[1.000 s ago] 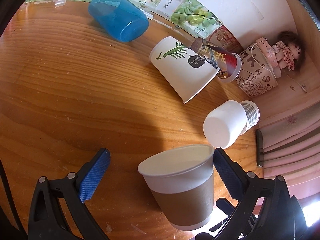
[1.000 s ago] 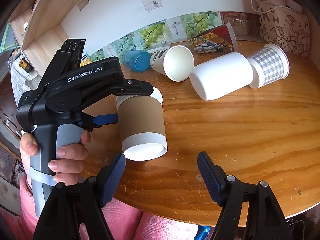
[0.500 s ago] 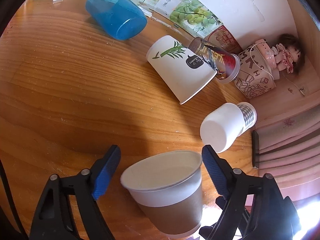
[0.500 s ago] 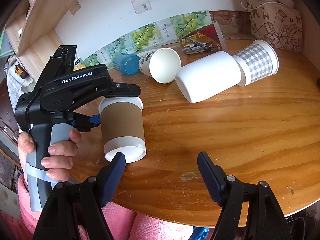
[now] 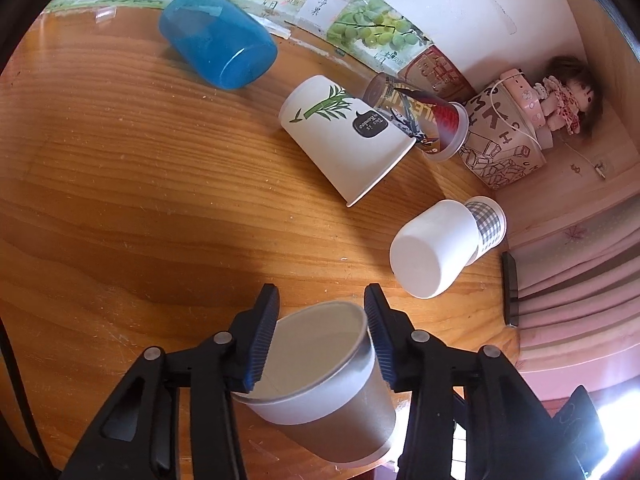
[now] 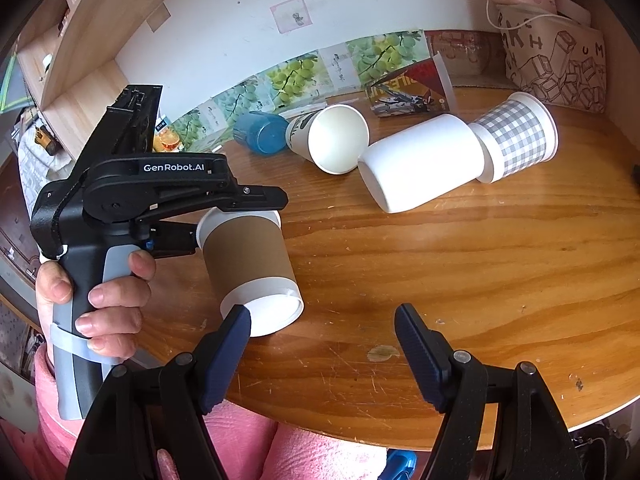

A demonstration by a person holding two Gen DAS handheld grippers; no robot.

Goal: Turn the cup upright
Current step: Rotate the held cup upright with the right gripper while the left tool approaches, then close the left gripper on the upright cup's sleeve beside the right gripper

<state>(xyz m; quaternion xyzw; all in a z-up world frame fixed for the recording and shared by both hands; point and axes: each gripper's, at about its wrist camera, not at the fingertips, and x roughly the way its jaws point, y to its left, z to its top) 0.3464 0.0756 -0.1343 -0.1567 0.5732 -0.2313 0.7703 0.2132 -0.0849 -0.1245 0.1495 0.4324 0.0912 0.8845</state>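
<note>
A paper cup with a brown sleeve [image 5: 332, 396] sits between the blue pads of my left gripper [image 5: 320, 336], which is shut on its rim; the rim is squeezed a little oval. In the right wrist view the same cup [image 6: 248, 256] is held mouth-up and tilted, its base just above the wooden table [image 6: 440, 272] near the front left edge. The left gripper [image 6: 236, 208] shows there, held in a hand. My right gripper [image 6: 322, 324] is open and empty, close to the cup's base.
Several cups lie on their sides further back: a blue plastic cup [image 5: 218, 40], a white cup with a bamboo print [image 5: 348, 140], a printed clear cup [image 5: 420, 116], and a plain white cup [image 5: 432, 252] nested with a checked one [image 5: 486, 222]. A patterned bag [image 5: 500, 140] stands behind.
My left gripper has closed from wide open onto the brown-sleeved cup's rim. The cup has tilted a little. The right gripper has stayed open and pulled back slightly.
</note>
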